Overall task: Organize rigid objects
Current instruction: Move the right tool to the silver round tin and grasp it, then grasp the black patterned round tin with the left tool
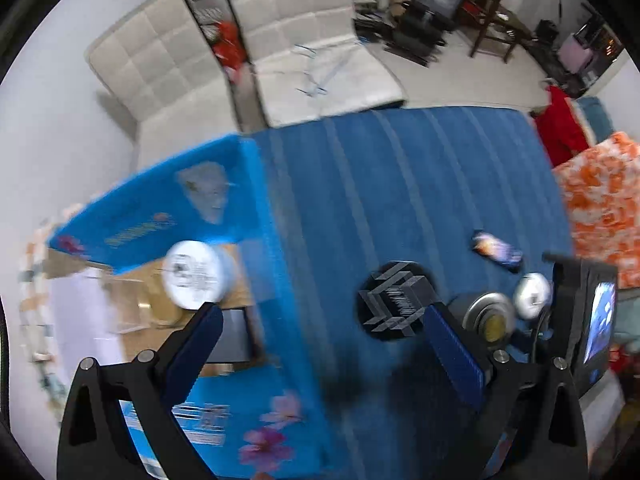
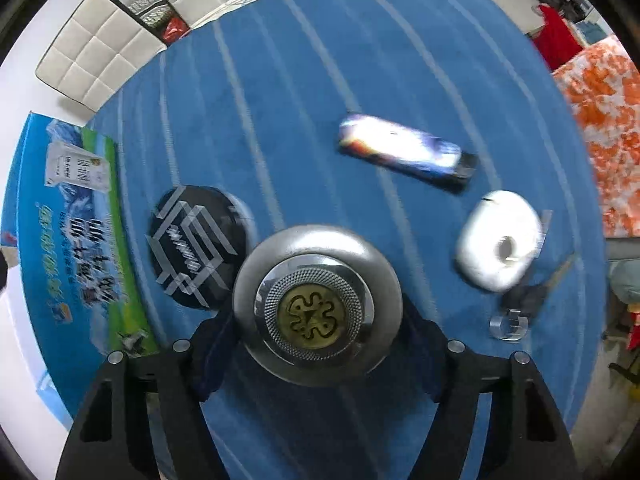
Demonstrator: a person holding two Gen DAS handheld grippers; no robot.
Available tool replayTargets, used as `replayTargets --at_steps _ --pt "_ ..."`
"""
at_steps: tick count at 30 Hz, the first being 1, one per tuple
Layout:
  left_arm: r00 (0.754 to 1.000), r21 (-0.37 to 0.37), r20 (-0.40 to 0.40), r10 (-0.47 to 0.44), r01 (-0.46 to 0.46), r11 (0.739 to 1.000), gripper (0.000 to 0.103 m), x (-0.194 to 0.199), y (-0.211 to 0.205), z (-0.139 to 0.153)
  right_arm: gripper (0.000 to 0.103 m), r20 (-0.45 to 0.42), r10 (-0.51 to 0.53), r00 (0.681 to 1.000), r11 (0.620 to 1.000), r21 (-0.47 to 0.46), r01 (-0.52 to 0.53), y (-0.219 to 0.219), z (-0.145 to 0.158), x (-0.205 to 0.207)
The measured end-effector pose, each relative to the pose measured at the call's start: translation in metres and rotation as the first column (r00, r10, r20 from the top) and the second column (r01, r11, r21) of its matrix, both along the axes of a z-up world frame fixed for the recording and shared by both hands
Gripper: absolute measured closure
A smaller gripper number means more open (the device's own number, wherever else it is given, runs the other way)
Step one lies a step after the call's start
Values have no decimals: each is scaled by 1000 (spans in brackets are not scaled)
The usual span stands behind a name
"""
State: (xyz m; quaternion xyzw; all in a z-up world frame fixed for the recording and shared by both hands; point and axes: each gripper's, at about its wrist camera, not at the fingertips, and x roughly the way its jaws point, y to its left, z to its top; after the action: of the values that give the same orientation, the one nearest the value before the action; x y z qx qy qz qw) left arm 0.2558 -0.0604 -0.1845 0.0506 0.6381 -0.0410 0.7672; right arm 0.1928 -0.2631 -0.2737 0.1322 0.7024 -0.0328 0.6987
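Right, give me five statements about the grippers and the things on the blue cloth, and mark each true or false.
1. The right gripper is closed around the round silver container. True.
2. The left gripper holds the white jar. False: its fingers are spread with nothing between them; the white jar lies in the cardboard box.
3. The black round tin sits between the silver container and the box. True.
4. The white tape dispenser is inside the box. False: it rests on the blue cloth.
5. The printed bar is stacked on the black tin. False: it lies apart on the cloth.
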Motion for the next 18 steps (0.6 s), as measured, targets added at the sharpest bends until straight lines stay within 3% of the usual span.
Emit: replayTargets --at_steps 5,8,12,16,18 --pt "999 -64 -31 -16 14 998 0 11 -28 -13 29 -22 -67 997 998 -17 67 -43 4 -24" --pt "995 -104 -91 -29 19 994 0 21 -43 -32 29 -31 -115 993 993 -6 115 -62 2 -33" --pt "986 -63 -155 -56 47 997 0 32 -58 -64 29 -30 -124 992 992 -8 123 -72 -1 -36" --pt "983 89 -153 -104 119 989 0 34 -75 -84 29 -30 -131 991 991 -13 130 -69 3 -32" --pt "975 63 -183 -129 142 988 0 33 -83 -89 29 -28 -128 991 992 -13 127 -69 1 -31"
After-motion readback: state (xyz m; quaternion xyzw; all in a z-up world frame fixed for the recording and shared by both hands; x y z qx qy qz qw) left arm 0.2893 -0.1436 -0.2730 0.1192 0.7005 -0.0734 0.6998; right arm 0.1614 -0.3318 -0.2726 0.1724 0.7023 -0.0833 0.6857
